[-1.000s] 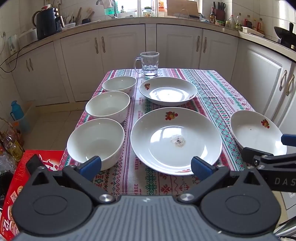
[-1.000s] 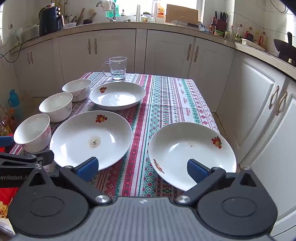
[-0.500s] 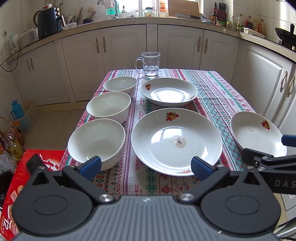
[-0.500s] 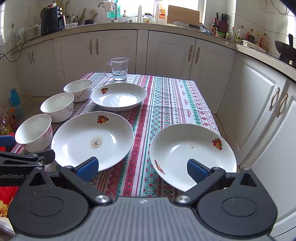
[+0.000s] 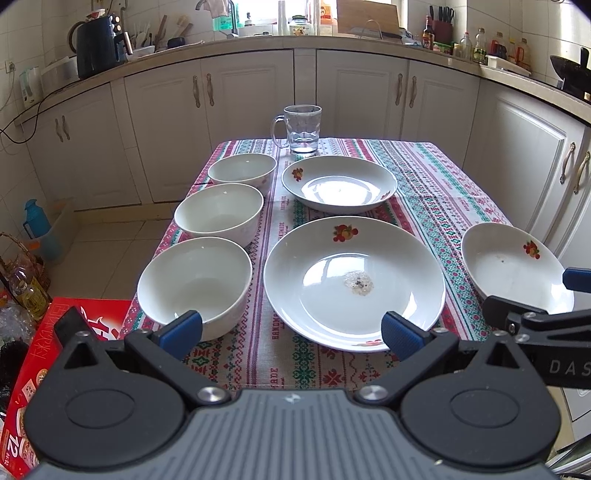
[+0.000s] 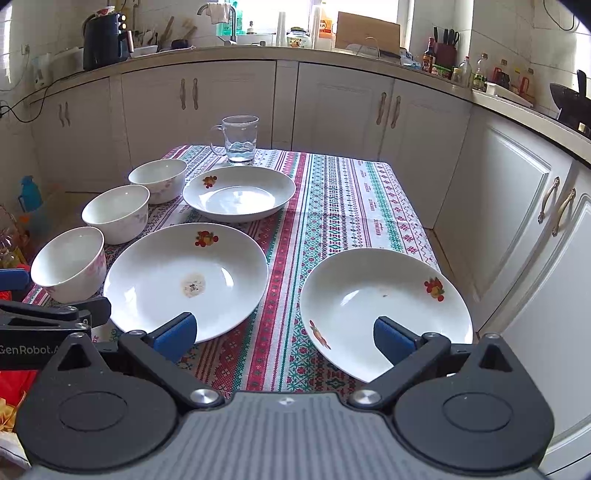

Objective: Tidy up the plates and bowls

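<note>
Both tongs are held apart — the left gripper (image 5: 291, 330) and right gripper (image 6: 282, 334) at lower frame — nothing clamped.

We see a bright kitchen with daylight coming in through the window (image 5: 306, 14) at the back. The big plate (image 5: 354, 282) shines with white glare. Both pictures look sharp, but straight lines bend near the dark corners

Each claw (image 5: 291, 330) (image 6: 283, 334) is black plastic with blue pads (image 5: 181, 328), silver screws, round hubs and a ribbed grey body.
</note>
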Action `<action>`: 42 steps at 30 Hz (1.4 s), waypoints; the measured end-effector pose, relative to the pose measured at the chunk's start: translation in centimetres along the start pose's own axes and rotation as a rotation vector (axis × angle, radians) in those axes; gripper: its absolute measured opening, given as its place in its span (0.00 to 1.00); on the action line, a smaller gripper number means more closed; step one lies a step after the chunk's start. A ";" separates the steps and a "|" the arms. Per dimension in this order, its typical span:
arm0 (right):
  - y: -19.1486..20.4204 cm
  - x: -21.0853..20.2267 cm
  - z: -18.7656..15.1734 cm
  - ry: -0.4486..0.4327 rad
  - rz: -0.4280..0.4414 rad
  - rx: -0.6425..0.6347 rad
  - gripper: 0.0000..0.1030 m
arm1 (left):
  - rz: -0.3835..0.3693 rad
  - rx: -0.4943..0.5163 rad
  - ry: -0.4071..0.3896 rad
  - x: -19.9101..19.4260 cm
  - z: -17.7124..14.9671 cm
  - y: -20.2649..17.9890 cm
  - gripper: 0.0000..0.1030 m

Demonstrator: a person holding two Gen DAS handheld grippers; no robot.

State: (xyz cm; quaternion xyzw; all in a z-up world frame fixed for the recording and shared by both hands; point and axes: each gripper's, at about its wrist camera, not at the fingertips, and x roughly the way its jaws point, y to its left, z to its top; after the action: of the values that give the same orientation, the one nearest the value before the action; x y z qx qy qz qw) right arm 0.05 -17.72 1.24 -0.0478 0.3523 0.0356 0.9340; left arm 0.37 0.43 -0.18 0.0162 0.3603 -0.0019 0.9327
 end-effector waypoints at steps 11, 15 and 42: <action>0.1 -0.1 0.0 -0.002 -0.002 -0.003 1.00 | 0.002 0.001 -0.002 0.0 -0.1 0.0 0.99; 0.1 -0.1 0.0 -0.003 -0.003 -0.004 1.00 | 0.001 0.000 -0.002 0.0 -0.1 0.0 0.99; -0.7 -0.2 0.5 -0.028 -0.001 0.000 1.00 | -0.068 0.027 -0.049 0.6 1.1 -0.6 0.99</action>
State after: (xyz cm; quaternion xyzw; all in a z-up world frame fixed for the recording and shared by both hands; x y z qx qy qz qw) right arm 0.33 -18.39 1.83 -0.0476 0.3390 0.0358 0.9389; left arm 1.55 -0.19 0.15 0.0167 0.3378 -0.0389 0.9403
